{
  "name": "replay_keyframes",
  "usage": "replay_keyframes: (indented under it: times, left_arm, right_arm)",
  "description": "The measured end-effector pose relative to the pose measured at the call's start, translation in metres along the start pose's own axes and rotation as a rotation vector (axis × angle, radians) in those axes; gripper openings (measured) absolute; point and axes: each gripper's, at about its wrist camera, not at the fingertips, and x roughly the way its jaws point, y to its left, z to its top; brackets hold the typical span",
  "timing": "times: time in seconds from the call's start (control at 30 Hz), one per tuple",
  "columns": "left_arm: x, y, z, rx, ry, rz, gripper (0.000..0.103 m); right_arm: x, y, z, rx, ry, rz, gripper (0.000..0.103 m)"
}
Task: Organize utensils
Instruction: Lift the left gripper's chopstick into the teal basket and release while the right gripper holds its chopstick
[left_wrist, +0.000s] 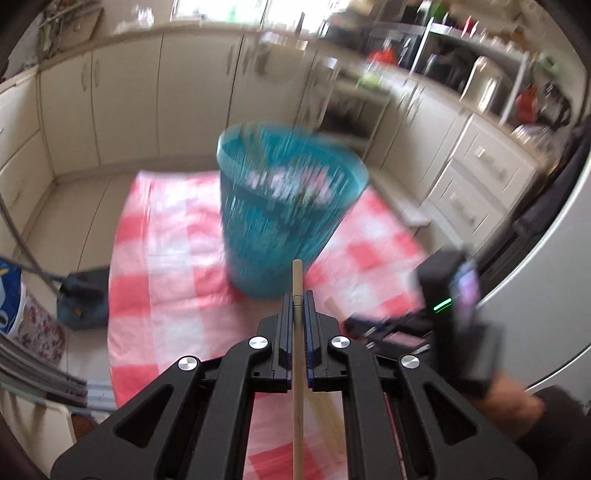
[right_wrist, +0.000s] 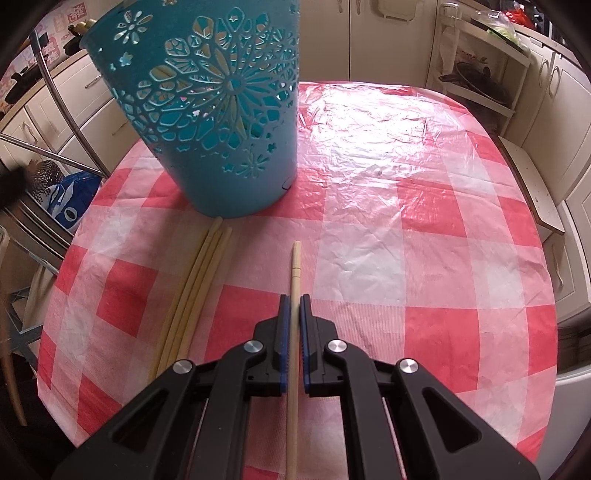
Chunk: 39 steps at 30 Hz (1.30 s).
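Chopsticks: one is clamped in each gripper, left (left_wrist: 297, 295) and right (right_wrist: 294, 301), spares (right_wrist: 195, 288) lying on the cloth just beside the holder (right_wrist: 221, 122); best to bring each tip over the rim before letting go.

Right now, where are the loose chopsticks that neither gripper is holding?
In the right wrist view the loose chopsticks lie bundled on the checked tablecloth, left of the right gripper, their tips almost at the foot of the blue basket.

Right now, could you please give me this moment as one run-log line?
left gripper: shut on chopstick | right gripper: shut on chopstick | teal holder: upright | loose chopsticks: on tablecloth
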Motion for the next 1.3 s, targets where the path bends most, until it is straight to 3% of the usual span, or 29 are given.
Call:
replay_keyframes:
  times: [0.1,0.33,0.47,0.57,0.73,0.9,1.17,1.23,1.3]
  left_arm:
    - [-0.028,-0.006,0.022,-0.002,-0.116,-0.025,0.005]
    - [-0.056,-0.022,0.089,-0.002,-0.435,0.021,0.005]
    - [-0.050,-0.014,0.121,-0.066,-0.649,0.144,0.005]
    - [-0.037,0.001,0.134,-0.144,-0.713,0.188,0.005]
    - [-0.008,0.013,0.138,-0.186,-0.711,0.220,0.005]
    - [0.026,0.011,0.138,-0.129,-0.636,0.265,0.005]
    - [0.048,0.018,0.102,-0.099,-0.502,0.328,0.007]
    - [0.044,0.021,0.093,-0.104,-0.475,0.342,0.016]
    - [0.032,0.022,0.084,-0.117,-0.462,0.368,0.050]
  right_arm:
    - [0.000,0.000,0.000,0.000,0.000,-0.002,0.006]
    - [-0.001,0.000,0.000,0.003,0.001,0.000,0.006]
    - [-0.001,-0.002,0.000,0.002,-0.001,0.003,0.006]
    - [0.000,-0.002,0.000,0.000,-0.002,0.004,0.006]
    - [0.000,-0.003,0.000,-0.002,-0.005,0.013,0.006]
    - [-0.001,-0.003,0.000,-0.008,-0.002,0.015,0.006]
    - [-0.002,-0.003,-0.001,-0.010,-0.004,0.015,0.006]
    - [-0.001,-0.003,-0.001,-0.013,-0.002,0.016,0.007]
    - [-0.002,-0.002,-0.001,-0.022,0.002,0.021,0.008]
